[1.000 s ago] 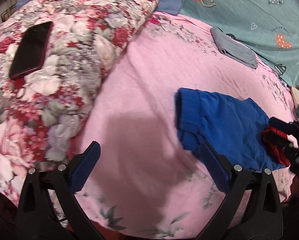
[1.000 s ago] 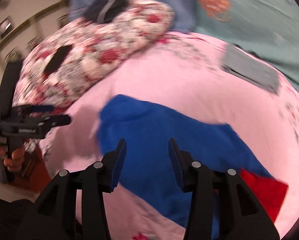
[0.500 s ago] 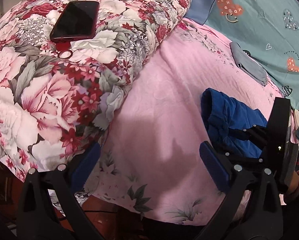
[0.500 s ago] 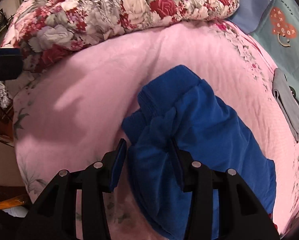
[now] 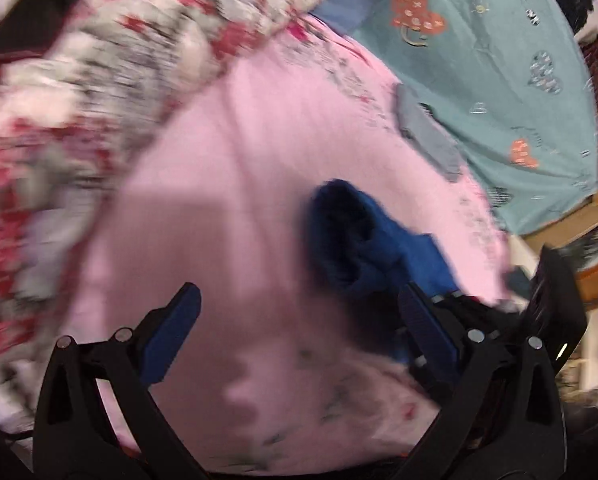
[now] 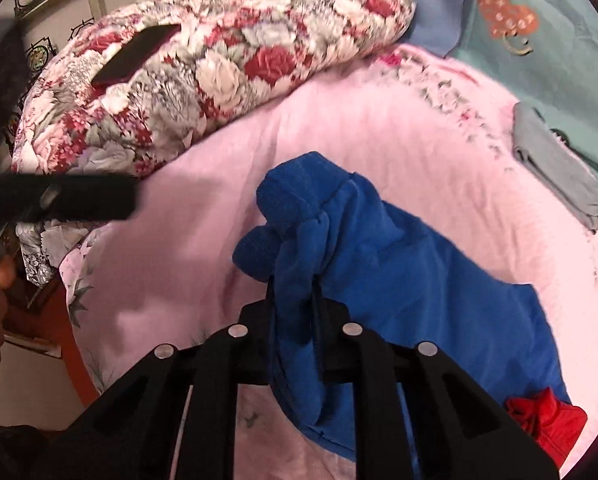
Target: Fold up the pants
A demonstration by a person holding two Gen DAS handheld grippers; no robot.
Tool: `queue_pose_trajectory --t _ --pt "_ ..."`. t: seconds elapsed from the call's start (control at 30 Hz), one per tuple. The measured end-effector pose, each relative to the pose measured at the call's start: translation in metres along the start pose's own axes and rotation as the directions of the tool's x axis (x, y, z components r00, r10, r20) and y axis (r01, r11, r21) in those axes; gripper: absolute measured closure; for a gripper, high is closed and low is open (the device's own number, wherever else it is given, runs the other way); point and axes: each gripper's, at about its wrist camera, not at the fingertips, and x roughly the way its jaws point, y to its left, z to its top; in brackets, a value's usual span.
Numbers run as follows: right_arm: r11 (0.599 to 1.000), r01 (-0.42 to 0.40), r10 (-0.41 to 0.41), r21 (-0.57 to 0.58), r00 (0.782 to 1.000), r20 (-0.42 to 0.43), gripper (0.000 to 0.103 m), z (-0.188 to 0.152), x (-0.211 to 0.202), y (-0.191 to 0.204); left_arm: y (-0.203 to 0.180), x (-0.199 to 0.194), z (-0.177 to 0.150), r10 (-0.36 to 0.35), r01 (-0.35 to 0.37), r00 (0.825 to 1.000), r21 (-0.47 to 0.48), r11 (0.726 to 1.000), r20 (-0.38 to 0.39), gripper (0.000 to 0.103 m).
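Note:
The blue pants (image 6: pixel 399 264) lie bunched on the pink bedsheet (image 6: pixel 339 136), with a red part (image 6: pixel 547 428) at the near right. My right gripper (image 6: pixel 295 292) is shut on a fold of the pants near the waistband. In the blurred left wrist view the pants (image 5: pixel 363 236) sit right of centre. My left gripper (image 5: pixel 299 332) is open and empty above the sheet, left of the pants. The right gripper's body (image 5: pixel 539 320) shows at its right edge. The left gripper (image 6: pixel 59 200) shows at the left of the right wrist view.
A floral quilt (image 6: pixel 203 72) with a dark phone (image 6: pixel 135 56) on it lies at the back left. A folded grey garment (image 6: pixel 555 164) lies at the right by a teal blanket (image 6: pixel 547 32). The bed's edge runs along the near left.
My right gripper has closed on a fold of the blue pants. My left gripper has swung right toward the pants and stays open.

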Motion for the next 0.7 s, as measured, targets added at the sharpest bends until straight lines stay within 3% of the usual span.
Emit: queue_pose_trajectory --t 0.1,0.23,0.4,0.47,0.5,0.57,0.6,0.7 --pt "1.0 0.021 -0.021 -0.008 0.999 0.031 0.089 -0.004 -0.008 0.003 -0.005 0.034 0.018 -0.118 0.111 0.987 -0.069 0.991 -0.108 0.002" --pt "0.998 0.05 -0.048 -0.035 0.997 0.057 0.089 -0.009 -0.013 0.008 -0.005 0.074 0.031 -0.238 0.197 0.947 -0.195 0.961 -0.214 0.002" --pt "0.996 0.075 -0.072 -0.037 0.994 0.081 0.089 -0.013 -0.017 0.01 -0.012 0.101 0.042 -0.254 0.191 0.933 -0.25 0.949 -0.253 0.005" --pt "0.996 0.087 -0.084 -0.036 0.992 0.091 0.089 -0.015 -0.019 0.011 -0.022 0.107 0.042 -0.265 0.208 0.926 -0.222 0.953 -0.268 0.041" --pt "0.994 0.101 -0.098 -0.034 0.991 0.093 0.087 -0.017 -0.02 0.011 -0.026 0.109 0.043 -0.256 0.203 0.928 -0.209 0.957 -0.271 0.043" --pt "0.992 0.124 -0.121 -0.025 0.988 0.095 0.071 -0.021 -0.022 0.01 -0.03 0.11 0.044 -0.246 0.197 0.933 -0.198 0.96 -0.264 0.058" --pt "0.987 0.16 -0.157 -0.023 0.982 0.11 0.05 -0.024 -0.026 0.011 -0.029 0.109 0.044 -0.238 0.189 0.936 -0.198 0.962 -0.261 0.059" --pt "0.978 0.194 -0.183 -0.077 0.974 0.135 0.046 -0.024 -0.027 0.021 -0.031 0.102 0.045 -0.247 0.197 0.939 -0.213 0.957 -0.24 0.061"
